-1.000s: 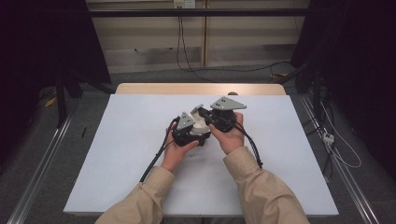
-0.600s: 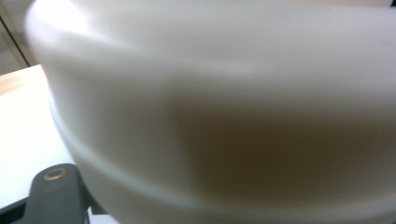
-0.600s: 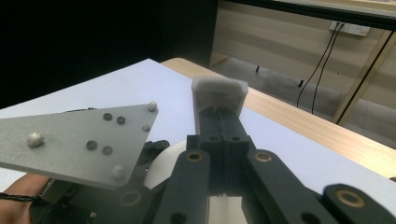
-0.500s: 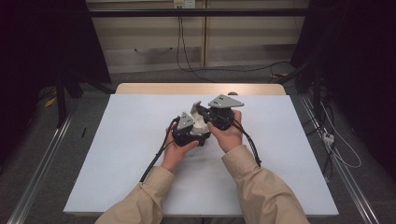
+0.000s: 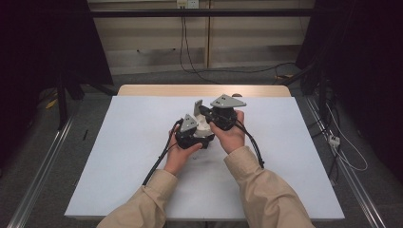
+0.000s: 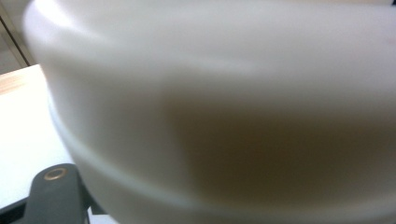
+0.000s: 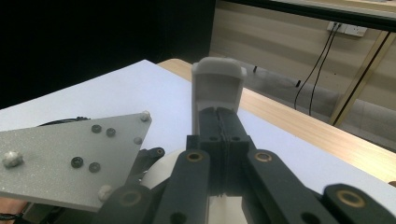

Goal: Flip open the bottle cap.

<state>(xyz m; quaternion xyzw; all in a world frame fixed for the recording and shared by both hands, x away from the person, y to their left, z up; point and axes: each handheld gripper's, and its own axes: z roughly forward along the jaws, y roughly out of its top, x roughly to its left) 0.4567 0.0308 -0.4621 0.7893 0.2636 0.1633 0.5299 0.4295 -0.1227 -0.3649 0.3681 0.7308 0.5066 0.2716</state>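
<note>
A white rounded container sits between both hands at the middle of the white table. My left gripper is closed on its body. In the left gripper view its blurred wall is very close, and one jaw link is spread far left. My right gripper comes from the right, with its jaws shut on a flat white tab that stands upright above the container. That tab also shows in the high view. The right gripper pinches the tab's lower end.
The grey three-cornered plate of the left gripper lies close beside the right jaws. Cables trail toward the near edge. The wooden table edge runs along the far side, with floor cables and dark curtains beyond.
The right gripper has shifted slightly left, toward the left gripper. Both hands otherwise stay in place with the white container between them.
</note>
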